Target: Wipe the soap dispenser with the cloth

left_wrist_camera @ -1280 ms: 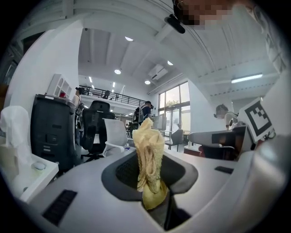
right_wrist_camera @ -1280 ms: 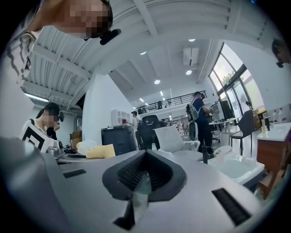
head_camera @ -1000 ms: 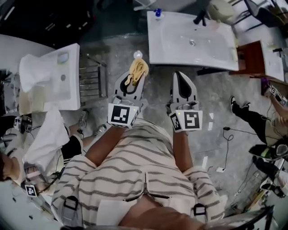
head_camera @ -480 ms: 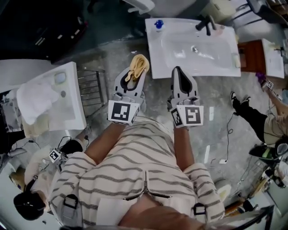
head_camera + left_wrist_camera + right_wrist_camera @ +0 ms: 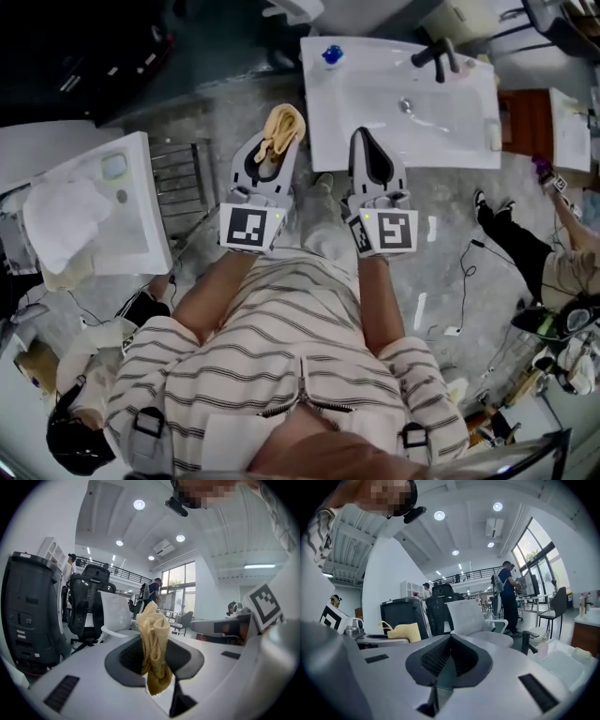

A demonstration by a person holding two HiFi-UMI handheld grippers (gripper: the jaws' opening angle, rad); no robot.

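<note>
The soap dispenser [image 5: 330, 54], small with a blue top, stands at the far left corner of the white sink [image 5: 450, 131]. My left gripper [image 5: 279, 139] is shut on a bunched yellow cloth [image 5: 285, 125], which sticks out past its tips, just left of the sink's near corner. In the left gripper view the cloth [image 5: 154, 639] hangs pinched in the left gripper [image 5: 157, 667]. My right gripper [image 5: 362, 136] is shut with nothing in it, its tip over the sink's front edge. The right gripper [image 5: 449, 644] shows closed jaws, with the cloth [image 5: 404, 632] off to its left.
A dark faucet [image 5: 439, 56] sits at the sink's back. A second white basin [image 5: 117, 234] with a white towel [image 5: 64, 220] and a metal rack [image 5: 184, 176] lie left. A person's legs [image 5: 520, 248] and floor cables [image 5: 464, 281] are right, by a wooden cabinet [image 5: 523, 122].
Both grippers have moved forward toward the sink together. The right tip now reaches its front edge. The cloth stays gripped in the left gripper.
</note>
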